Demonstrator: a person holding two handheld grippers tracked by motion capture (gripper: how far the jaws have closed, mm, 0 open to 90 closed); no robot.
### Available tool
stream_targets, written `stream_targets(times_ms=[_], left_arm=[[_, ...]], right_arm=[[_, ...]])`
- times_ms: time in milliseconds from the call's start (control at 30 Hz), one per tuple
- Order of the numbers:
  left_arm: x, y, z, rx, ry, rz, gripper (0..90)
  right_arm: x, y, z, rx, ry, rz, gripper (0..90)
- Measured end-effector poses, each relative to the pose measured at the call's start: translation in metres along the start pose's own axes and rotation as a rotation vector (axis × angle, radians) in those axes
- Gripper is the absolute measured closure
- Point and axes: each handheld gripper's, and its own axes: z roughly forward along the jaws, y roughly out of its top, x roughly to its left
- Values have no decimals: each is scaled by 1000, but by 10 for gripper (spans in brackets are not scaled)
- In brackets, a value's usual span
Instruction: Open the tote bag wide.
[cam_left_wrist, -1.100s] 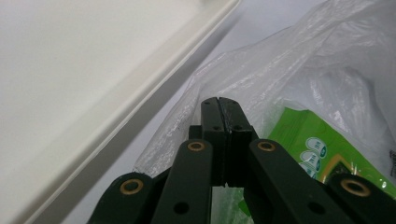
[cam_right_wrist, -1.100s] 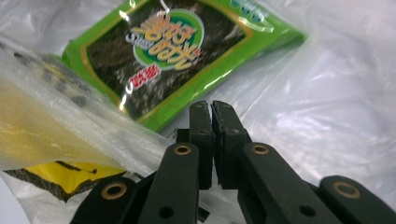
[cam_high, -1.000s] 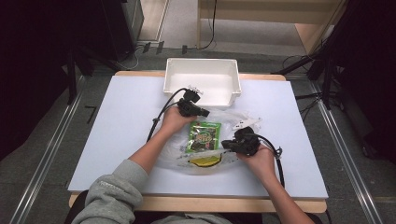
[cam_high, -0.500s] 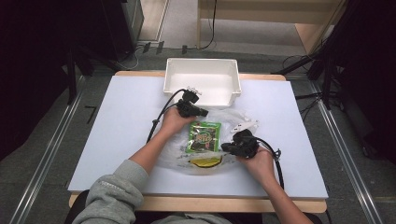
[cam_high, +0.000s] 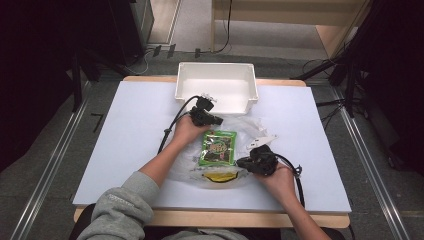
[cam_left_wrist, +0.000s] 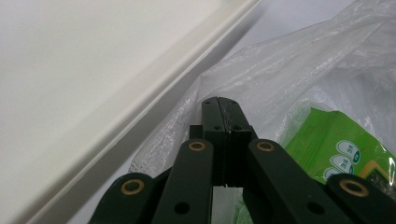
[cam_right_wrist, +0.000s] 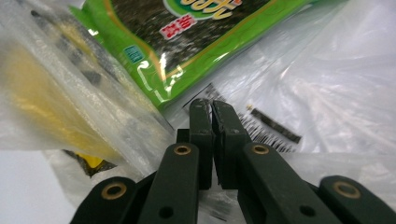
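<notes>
A clear plastic bag (cam_high: 250, 127) lies crumpled in the middle of the white table (cam_high: 125, 140). Inside it are a green snack packet (cam_high: 218, 147) and a yellow item (cam_high: 221, 176). My left gripper (cam_high: 218, 119) is at the bag's far edge, just in front of the white bin (cam_high: 216, 87). In the left gripper view it (cam_left_wrist: 218, 100) is shut on the bag film (cam_left_wrist: 289, 70), with the packet (cam_left_wrist: 336, 149) to its right. My right gripper (cam_high: 240, 162) is at the bag's near right side. Its jaws (cam_right_wrist: 210, 103) pinch the film (cam_right_wrist: 345, 84) below the packet (cam_right_wrist: 201, 28) and beside the yellow item (cam_right_wrist: 42, 93).
The bin is empty and its rim (cam_left_wrist: 140, 102) runs close along the left gripper. A white tag (cam_high: 262, 141) and a barcode label (cam_right_wrist: 271, 130) sit on the bag. Bare table lies to the left and right. Both forearms reach in from the near edge.
My right gripper has shifted slightly left and toward the person along the bag's near right side. The left gripper has stayed in place at the far edge.
</notes>
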Motion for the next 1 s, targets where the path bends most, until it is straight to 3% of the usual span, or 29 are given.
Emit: stream_targets(times_ms=[633, 700, 800, 867, 1000], left_arm=[[-2, 1, 0, 6, 15, 3, 900], [-1, 1, 0, 7, 12, 1, 900], [-1, 1, 0, 10, 15, 1, 900], [-2, 1, 0, 13, 19, 0, 900], [-3, 2, 0, 12, 20, -2, 900]], right_arm=[[37, -22, -10, 41, 67, -56, 900], [42, -27, -12, 45, 101, -76, 900], [46, -24, -12, 57, 82, -89, 900], [46, -19, -13, 25, 73, -95, 900], [43, -4, -12, -3, 96, -101, 900]])
